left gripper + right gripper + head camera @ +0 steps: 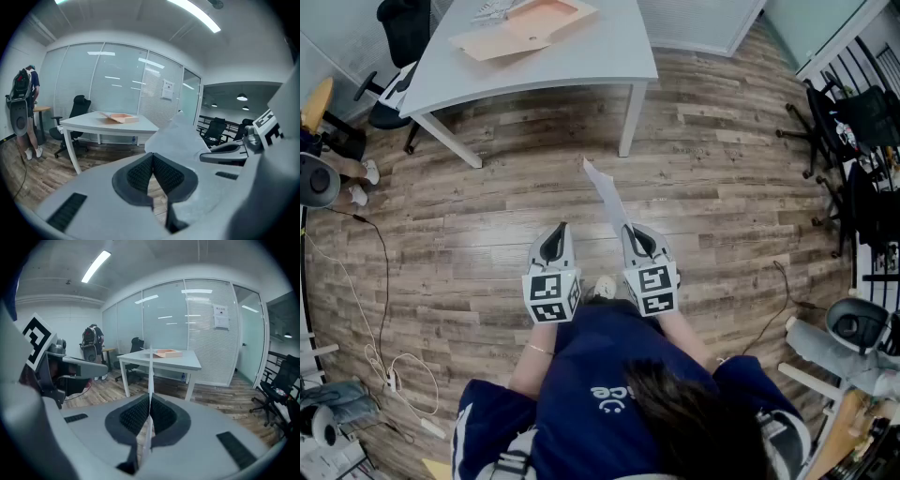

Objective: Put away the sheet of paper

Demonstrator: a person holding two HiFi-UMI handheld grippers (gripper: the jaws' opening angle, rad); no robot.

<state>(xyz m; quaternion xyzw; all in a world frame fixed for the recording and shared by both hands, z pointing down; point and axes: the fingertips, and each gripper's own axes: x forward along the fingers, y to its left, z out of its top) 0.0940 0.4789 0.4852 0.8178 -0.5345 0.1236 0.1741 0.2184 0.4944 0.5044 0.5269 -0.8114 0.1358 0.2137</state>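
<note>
A white sheet of paper (605, 192) stands edge-on above the wooden floor, with my right gripper (630, 228) shut on its lower end. In the right gripper view the sheet (150, 373) rises as a thin line from between the dark pads (136, 416). Beside it my left gripper (558, 228) is shut with nothing in it, and its pads (138, 173) meet. The paper (183, 136) shows to the right in the left gripper view. Ahead stands a white table (581, 56) with a flat peach-coloured tray (530, 23) on it.
Black office chairs stand at the right (853, 122) and by the table's far left (394, 37). Cables (375, 356) trail over the floor at the left. A person (28, 112) stands by a desk near the glass wall.
</note>
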